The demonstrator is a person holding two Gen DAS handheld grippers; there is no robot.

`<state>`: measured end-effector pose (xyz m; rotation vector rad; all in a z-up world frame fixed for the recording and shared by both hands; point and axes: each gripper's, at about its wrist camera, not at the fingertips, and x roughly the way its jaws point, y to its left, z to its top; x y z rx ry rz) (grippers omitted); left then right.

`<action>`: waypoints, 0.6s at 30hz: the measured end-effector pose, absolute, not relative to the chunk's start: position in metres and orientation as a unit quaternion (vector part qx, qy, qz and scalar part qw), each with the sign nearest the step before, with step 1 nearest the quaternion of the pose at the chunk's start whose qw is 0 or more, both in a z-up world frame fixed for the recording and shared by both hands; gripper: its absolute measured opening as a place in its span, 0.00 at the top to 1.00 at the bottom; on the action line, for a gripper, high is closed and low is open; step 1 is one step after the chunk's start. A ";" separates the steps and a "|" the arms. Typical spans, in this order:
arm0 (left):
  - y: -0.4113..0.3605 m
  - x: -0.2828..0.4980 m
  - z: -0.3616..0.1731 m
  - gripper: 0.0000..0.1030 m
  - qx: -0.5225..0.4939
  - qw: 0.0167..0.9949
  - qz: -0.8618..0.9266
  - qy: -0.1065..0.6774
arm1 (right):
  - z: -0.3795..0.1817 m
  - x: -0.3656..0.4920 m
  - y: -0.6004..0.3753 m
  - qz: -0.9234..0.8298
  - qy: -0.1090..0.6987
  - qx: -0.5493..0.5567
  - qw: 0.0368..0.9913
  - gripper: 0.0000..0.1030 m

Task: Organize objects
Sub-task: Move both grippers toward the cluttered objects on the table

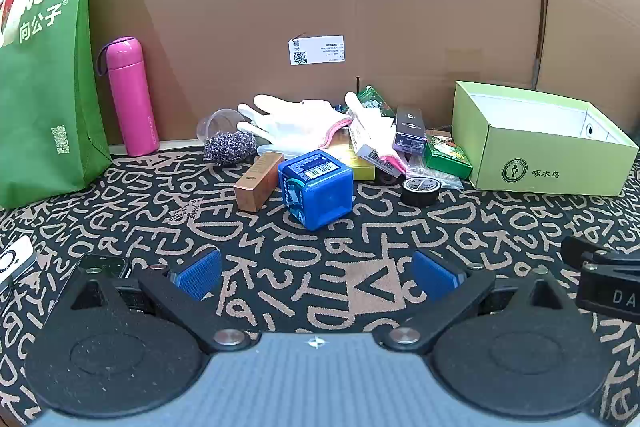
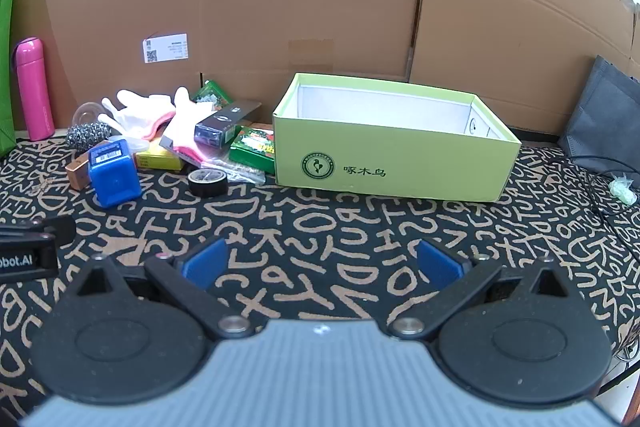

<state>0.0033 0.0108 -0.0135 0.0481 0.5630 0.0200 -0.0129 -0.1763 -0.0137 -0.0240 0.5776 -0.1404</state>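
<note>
Here our left gripper [image 1: 316,273] and right gripper [image 2: 320,263] hover spread wide and empty before the pile [image 1: 320,147] beside the green box [image 2: 396,155], where grabbing one item may topple others.

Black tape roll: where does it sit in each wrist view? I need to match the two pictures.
Left wrist: black tape roll right of centre, in front of the clutter pile, right of the blue cube box.
Right wrist: black tape roll left of centre, right of the blue cube box.
Shared landmark: light green open box, to the roll's right in both.
</note>
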 end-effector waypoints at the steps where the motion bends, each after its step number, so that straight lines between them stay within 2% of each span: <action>1: 0.011 0.003 -0.014 0.00 0.024 0.960 0.010 0.278 | -0.014 -0.013 -0.176 -0.069 0.285 -0.012 0.956 0.00; 18: 0.011 0.010 -0.017 0.00 0.024 0.958 0.007 0.285 | -0.018 -0.008 -0.173 -0.068 0.291 -0.015 0.954 0.00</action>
